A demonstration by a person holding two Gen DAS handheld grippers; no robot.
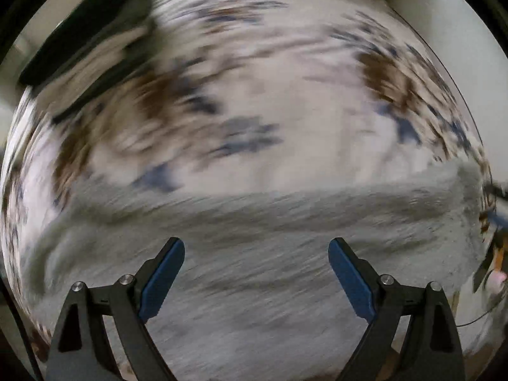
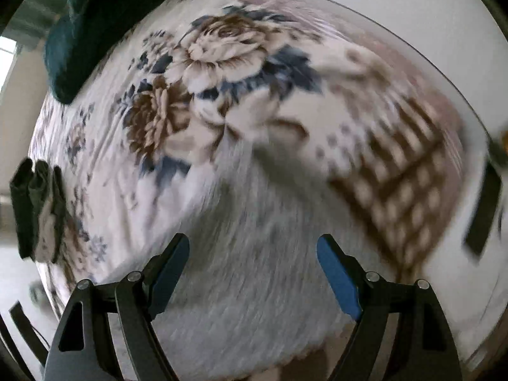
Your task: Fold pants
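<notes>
While both views are smeared with blur, the layout is plain enough: grey pants (image 1: 254,254) lie spread on a bed covered by a floral blanket (image 1: 285,111), directly under both tools. The left gripper (image 1: 256,247) points down at the grey cloth with its jaws standing wide apart and nothing between them. The right gripper (image 2: 253,244) does the same, jaws wide and empty, above grey fabric that narrows toward the flower print (image 2: 222,50). A dark green cushion (image 2: 95,31) sits at the far corner of the bed, and some dark folded clothes (image 2: 35,209) rest at its left edge.

How far the folding has got is hard to judge; the pants look like one broad, fairly flat layer, and I cannot tell whether a fold is already in. Neither tool has hold of the cloth, so taking hold of an edge appears to be what is left before any further fold.
</notes>
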